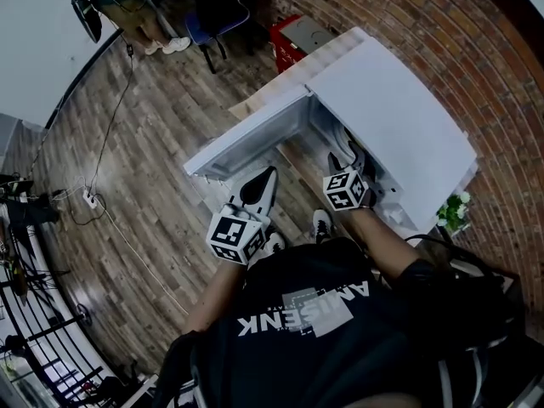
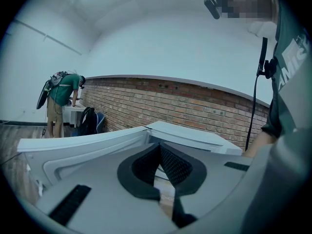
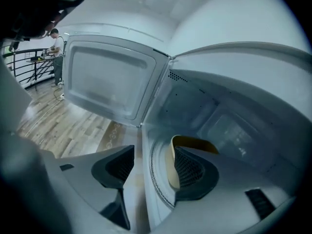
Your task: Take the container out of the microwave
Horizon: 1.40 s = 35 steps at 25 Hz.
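My right gripper [image 3: 152,161], jaws wide apart at the microwave [image 3: 209,101] mouth
yellow container [image 3: 171,172] sits inside, not clamped yet; left gripper [image 2: 159,152] jaws are pressed together

Indoor loft-style workroom: red brick wall [image 1: 408,24] at 1 o'clock, brown wood-plank floor [image 1: 144,143] at 9 o'clock, black metal railing [image 1: 34,330] at 8 o'clock, white open-doored microwave oven [image 1: 399,117] at 2 o'clock.
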Each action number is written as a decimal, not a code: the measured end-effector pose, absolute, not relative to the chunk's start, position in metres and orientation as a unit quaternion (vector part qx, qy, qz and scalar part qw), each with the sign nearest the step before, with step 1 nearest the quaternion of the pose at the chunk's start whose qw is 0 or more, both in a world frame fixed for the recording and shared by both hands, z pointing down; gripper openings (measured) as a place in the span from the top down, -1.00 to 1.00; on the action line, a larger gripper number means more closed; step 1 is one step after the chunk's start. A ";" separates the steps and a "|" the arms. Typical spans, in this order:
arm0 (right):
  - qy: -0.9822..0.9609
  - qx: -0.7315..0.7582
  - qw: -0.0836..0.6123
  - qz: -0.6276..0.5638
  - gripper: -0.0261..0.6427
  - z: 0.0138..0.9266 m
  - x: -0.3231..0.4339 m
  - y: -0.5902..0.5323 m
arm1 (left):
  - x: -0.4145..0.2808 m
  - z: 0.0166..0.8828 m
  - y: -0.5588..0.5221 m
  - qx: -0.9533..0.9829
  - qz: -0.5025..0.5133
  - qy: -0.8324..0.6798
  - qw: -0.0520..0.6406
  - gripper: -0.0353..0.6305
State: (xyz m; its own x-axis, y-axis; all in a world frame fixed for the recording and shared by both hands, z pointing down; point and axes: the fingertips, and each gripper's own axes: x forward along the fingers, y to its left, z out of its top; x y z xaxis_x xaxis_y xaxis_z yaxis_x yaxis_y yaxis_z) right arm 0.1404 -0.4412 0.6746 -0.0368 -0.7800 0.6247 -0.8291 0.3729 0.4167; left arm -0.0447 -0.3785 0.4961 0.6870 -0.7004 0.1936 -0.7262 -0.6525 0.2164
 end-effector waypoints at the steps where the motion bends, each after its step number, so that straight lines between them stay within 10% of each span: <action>1: -0.715 0.563 0.413 0.033 0.17 0.676 0.143 -0.443 | -0.047 0.496 -0.377 0.906 0.047 -0.397 0.140 0.86; 23: -0.656 0.586 0.475 0.026 0.19 0.704 0.174 -0.484 | -0.075 0.491 -0.361 0.885 0.046 -0.444 0.136 0.86; 35: -0.641 0.587 0.493 0.014 0.73 0.700 0.183 -0.485 | -0.087 0.485 -0.356 0.883 0.036 -0.447 0.135 0.86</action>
